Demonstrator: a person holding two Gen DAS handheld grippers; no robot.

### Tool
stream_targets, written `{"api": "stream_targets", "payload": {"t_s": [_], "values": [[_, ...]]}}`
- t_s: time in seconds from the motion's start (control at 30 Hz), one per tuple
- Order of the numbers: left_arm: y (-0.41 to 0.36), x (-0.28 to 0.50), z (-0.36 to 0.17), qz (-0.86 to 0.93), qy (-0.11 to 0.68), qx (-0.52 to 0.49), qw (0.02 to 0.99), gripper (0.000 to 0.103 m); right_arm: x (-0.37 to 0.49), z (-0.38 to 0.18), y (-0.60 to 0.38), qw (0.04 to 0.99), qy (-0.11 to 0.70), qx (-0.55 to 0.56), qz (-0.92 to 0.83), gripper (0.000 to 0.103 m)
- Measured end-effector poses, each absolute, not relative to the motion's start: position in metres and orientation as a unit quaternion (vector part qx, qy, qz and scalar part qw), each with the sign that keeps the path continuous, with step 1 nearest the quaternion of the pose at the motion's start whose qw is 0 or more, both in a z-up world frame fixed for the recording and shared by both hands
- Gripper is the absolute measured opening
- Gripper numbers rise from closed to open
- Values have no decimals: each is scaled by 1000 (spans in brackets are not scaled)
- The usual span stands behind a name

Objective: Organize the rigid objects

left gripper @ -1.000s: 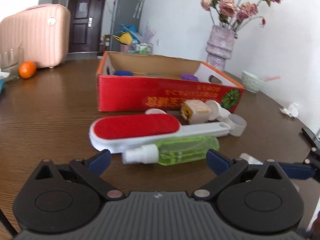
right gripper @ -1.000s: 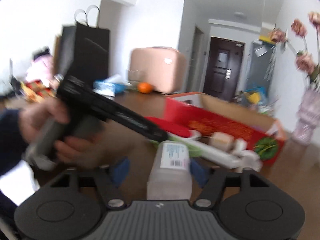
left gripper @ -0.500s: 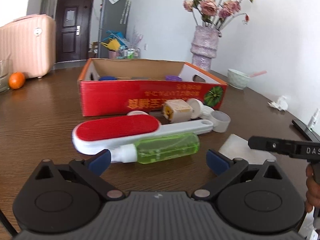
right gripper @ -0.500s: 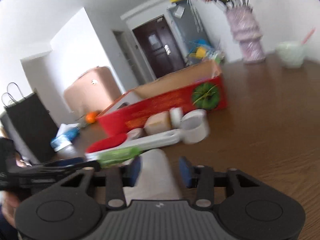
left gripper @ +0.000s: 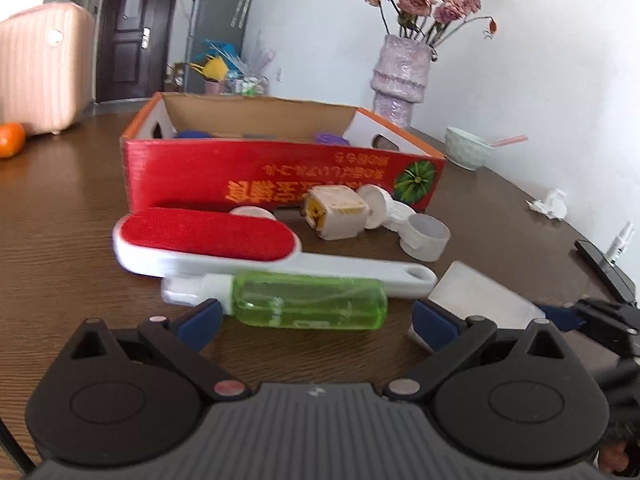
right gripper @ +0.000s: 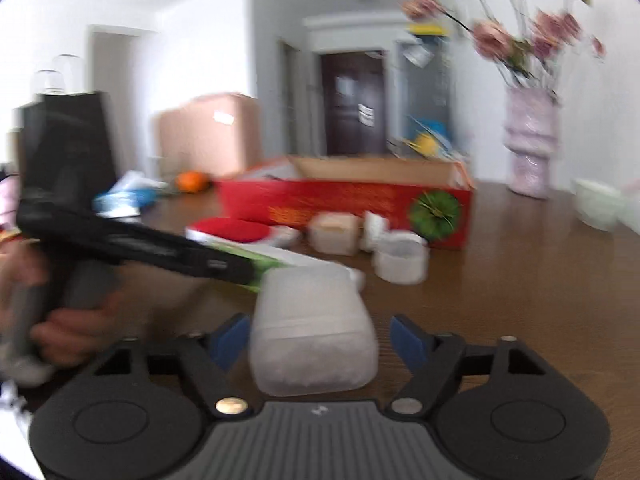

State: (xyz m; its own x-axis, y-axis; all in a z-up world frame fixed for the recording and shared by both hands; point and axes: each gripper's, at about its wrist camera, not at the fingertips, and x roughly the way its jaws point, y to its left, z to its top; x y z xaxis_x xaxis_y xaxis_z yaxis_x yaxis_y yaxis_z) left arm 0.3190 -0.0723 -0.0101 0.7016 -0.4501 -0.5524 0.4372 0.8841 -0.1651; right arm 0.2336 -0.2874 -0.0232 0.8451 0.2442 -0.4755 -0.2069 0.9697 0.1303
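A green spray bottle lies on the brown table between the fingers of my open left gripper. Behind it lies a red-and-white lint brush. A beige square container, white caps and a white cup sit before the red cardboard box. A frosted white container stands between the fingers of my open right gripper; the fingers stand apart from it. It also shows in the left wrist view.
A vase of flowers, a pale bowl, crumpled tissue and a phone are at the right. An orange and a pink suitcase are at the left. The left gripper's body crosses the right wrist view.
The right gripper has opened around the frosted container, which now stands on the table, and swung its view back left. The left gripper has moved closer to the green bottle.
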Motion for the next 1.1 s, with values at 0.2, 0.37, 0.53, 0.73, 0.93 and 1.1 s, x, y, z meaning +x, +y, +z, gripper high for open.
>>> {"api": "stream_targets", "payload": {"t_s": [0.2,0.37,0.53,0.73,0.93,1.1], "values": [[-46,298,-3,-236,279,-39,930,103,228,-19,-258,917,275,-34,285,66],[-32,288,-11,-231,302,-96,920,103,222,-19,-255,928,250,-75,265,75],[-43,286,-10,-259,304,-92,912,103,230,-13,-307,952,254,22,169,81],[-68,286,-13,-285,308,-96,903,90,225,-15,-331,947,233,137,172,67],[-71,291,-18,-287,321,-146,890,68,259,-24,-319,929,253,202,181,45],[-62,302,-25,-291,341,-210,869,57,272,-30,-313,915,268,248,171,37]]}}
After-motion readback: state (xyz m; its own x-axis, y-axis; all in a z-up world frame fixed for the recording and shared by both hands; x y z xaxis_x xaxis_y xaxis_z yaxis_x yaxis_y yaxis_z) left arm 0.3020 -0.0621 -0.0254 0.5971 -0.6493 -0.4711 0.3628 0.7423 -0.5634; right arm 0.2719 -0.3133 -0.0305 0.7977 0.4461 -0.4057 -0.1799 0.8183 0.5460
